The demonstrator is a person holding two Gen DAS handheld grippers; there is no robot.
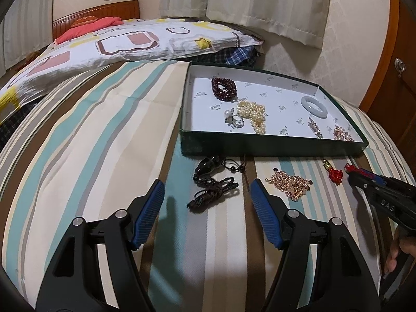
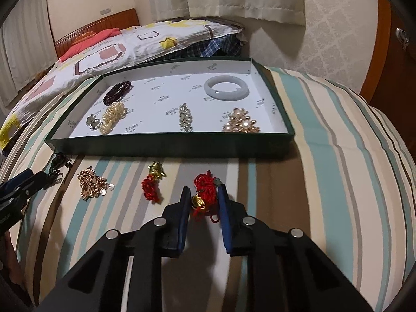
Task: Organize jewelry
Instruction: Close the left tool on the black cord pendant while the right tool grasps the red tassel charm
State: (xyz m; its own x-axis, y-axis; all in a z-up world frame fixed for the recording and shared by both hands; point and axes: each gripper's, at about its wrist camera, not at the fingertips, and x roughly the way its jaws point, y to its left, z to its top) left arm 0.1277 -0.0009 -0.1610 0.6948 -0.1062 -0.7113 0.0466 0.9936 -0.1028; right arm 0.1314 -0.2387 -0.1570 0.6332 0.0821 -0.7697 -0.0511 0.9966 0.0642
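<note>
My right gripper (image 2: 203, 188) is shut on a red cord charm (image 2: 205, 182) with a gold piece, which lies on the striped bedspread in front of the green box (image 2: 169, 144). To its left lie a second red charm with a gold bell (image 2: 153, 184) and a rose-gold chain (image 2: 92, 184). My left gripper (image 1: 207, 183) is open and hovers over a black cord necklace (image 1: 215, 182) with nothing between its fingers. The box (image 1: 273, 148) holds a dark red bead bracelet (image 1: 224, 88), pearls (image 1: 253, 111), a white bangle (image 1: 313, 103) and several other pieces.
A patterned quilt (image 1: 117, 44) and a red pillow (image 1: 91, 26) lie behind the box. Curtains hang on the far wall. A wooden cabinet door (image 1: 397, 78) stands at the right. A hand (image 1: 397, 252) holds the right gripper's handle.
</note>
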